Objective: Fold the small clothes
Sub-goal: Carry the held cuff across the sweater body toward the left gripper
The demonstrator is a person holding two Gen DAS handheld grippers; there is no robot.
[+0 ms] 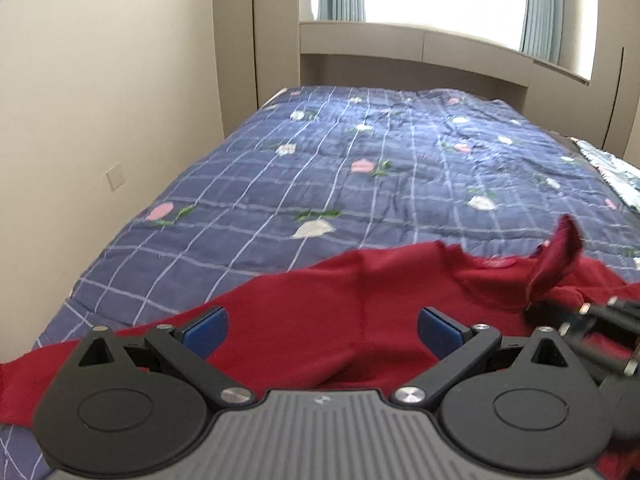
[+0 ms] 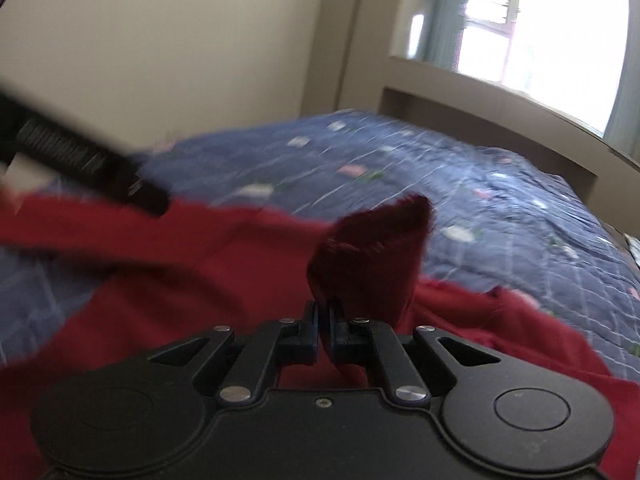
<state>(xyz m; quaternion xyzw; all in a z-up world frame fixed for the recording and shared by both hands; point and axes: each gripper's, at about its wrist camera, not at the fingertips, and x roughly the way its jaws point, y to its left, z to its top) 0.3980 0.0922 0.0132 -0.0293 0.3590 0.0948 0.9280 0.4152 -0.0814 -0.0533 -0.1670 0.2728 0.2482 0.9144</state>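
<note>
A dark red garment (image 1: 360, 312) lies spread on the near end of the bed. My left gripper (image 1: 322, 332) is open just above the red cloth, its blue pads (image 1: 206, 330) wide apart with nothing between them. My right gripper (image 2: 323, 326) is shut on a ribbed edge of the red garment (image 2: 372, 256), which sticks up from between its jaws. In the left wrist view the right gripper (image 1: 536, 304) shows at the right, with the pinched cloth (image 1: 556, 256) raised above it. The left gripper's body (image 2: 80, 160) shows blurred at the left of the right wrist view.
The bed is covered by a blue checked quilt (image 1: 340, 168) with flower prints. A beige wall (image 1: 100, 120) runs along its left side. A headboard shelf (image 1: 400, 44) and a curtained window stand at the far end. Patterned bedding (image 1: 612, 172) lies at the right edge.
</note>
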